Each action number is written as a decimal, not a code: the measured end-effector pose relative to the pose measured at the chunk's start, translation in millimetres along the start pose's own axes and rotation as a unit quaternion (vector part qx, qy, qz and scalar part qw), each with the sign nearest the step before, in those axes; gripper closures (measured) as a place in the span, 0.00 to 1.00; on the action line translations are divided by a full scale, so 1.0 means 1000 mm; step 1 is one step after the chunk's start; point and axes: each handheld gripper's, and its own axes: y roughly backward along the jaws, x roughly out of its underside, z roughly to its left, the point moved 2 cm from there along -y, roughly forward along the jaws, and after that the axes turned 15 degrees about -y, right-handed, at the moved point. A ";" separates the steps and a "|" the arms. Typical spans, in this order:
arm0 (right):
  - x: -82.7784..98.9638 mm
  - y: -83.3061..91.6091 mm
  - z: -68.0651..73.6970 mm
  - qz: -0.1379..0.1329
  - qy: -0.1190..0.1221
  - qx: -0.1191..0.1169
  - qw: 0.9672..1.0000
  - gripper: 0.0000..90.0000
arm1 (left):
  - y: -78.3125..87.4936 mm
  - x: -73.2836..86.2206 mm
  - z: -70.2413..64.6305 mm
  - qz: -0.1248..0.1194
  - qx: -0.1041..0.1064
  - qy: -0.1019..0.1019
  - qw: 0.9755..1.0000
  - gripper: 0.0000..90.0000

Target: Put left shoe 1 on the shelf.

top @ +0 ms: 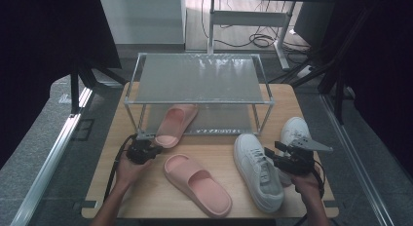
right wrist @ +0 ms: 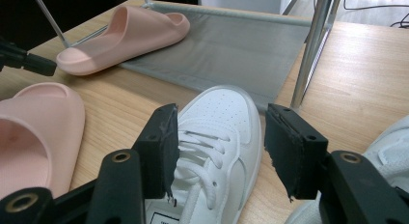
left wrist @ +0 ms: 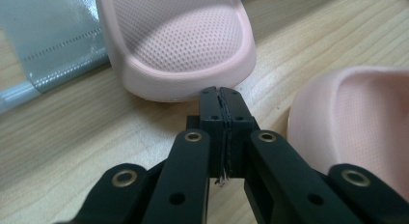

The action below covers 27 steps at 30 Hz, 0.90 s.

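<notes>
One pink slide (top: 176, 123) lies half on the lower shelf of a metal shoe rack (top: 199, 84), its heel (left wrist: 178, 45) hanging onto the table. My left gripper (top: 155, 149) is shut with nothing in it, its tips (left wrist: 221, 96) right at that heel's edge. A second pink slide (top: 197, 184) lies on the table to its right (left wrist: 357, 127). My right gripper (top: 271, 155) is open, its jaws (right wrist: 217, 147) spread above a white sneaker (top: 257, 171) (right wrist: 217, 151). The other white sneaker (top: 293, 133) lies behind that gripper.
The wooden table (top: 146, 197) carries the two-tier rack at its back half; the rack's legs (right wrist: 308, 50) stand near the sneakers. Dark curtains flank the scene, and cables lie on the floor beyond (top: 258, 39).
</notes>
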 end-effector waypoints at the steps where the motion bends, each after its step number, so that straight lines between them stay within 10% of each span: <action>1: 0.000 0.000 0.000 0.001 0.000 0.000 1.000 0.52 | -0.002 -0.001 0.001 0.000 0.000 -0.003 1.000 0.99; 27: 0.000 0.000 -0.001 0.001 -0.001 0.001 1.000 0.52 | -0.028 -0.029 0.006 0.000 0.016 -0.033 0.999 0.99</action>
